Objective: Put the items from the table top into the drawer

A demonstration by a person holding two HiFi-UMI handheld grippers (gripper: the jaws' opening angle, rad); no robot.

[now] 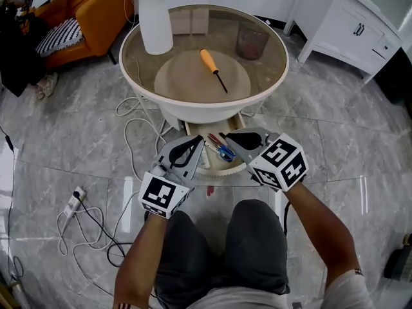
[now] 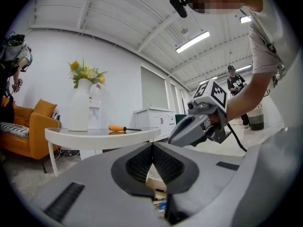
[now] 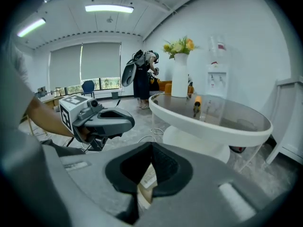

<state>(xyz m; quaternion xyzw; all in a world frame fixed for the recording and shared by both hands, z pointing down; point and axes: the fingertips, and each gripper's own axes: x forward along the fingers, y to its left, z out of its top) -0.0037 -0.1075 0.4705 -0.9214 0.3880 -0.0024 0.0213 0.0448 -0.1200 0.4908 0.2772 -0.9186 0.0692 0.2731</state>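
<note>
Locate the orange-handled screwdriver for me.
In the head view, the screwdriver lies near the middle of the round table, right of the white vase and left of the tinted glass.

Orange-handled screwdriver with a thin dark shaft, lying flat near the middle of the round glass table top, handle toward the far side, tip angled toward the near edge. Below the near rim, drawer pulled open, pale, with a curved front. Inside, slim red and blue pieces lying together, too small to identify.
</note>
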